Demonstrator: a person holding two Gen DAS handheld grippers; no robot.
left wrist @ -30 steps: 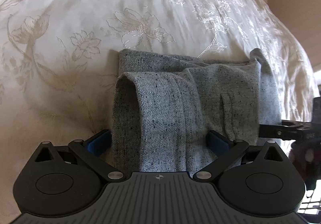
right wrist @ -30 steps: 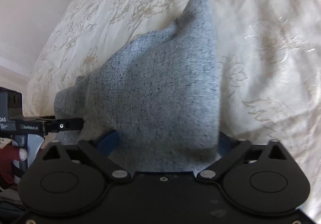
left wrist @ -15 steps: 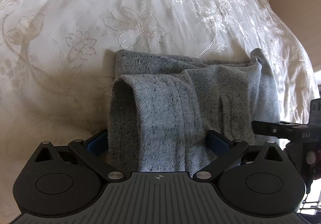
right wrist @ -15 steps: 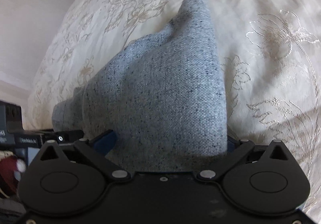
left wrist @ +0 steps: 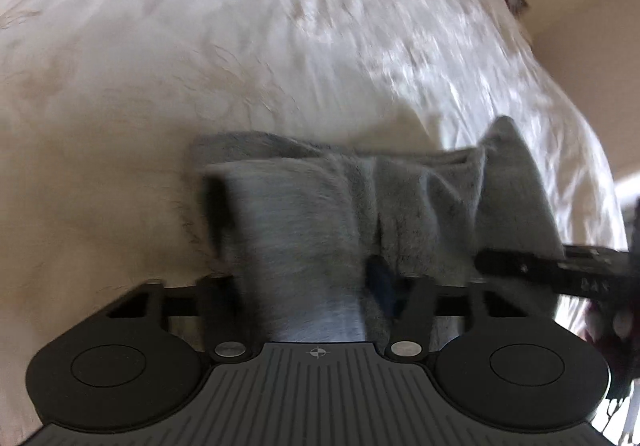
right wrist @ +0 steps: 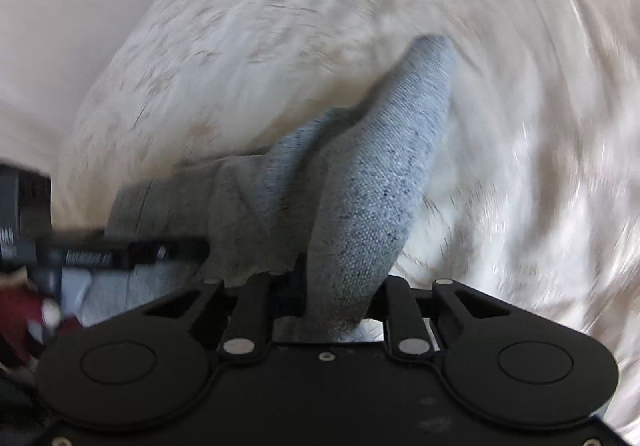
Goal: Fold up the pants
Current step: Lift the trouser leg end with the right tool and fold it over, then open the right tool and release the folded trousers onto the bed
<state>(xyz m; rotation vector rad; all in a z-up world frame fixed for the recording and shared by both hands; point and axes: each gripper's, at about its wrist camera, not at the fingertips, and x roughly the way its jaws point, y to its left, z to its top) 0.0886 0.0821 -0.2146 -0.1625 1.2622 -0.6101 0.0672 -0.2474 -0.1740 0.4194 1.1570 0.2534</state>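
Both tools have pinched in since the earlier frames: the left tool (left wrist: 308, 286) and the right tool (right wrist: 338, 294) each now clamp a narrow bunch of the grey knit pants (right wrist: 372, 174), which lie partly folded on the floral bedspread (left wrist: 200, 46).

- We see our right gripper (right wrist: 338, 286) clamped on a bunched fold of the grey pants (right wrist: 372, 182), the cloth rising from between its fingers.
- The pants trail off left, where our left gripper (right wrist: 120, 248) reaches in against them; its grip is too blurred to judge.
- A cream floral bedspread (right wrist: 520, 106) lies underneath, motion-blurred.
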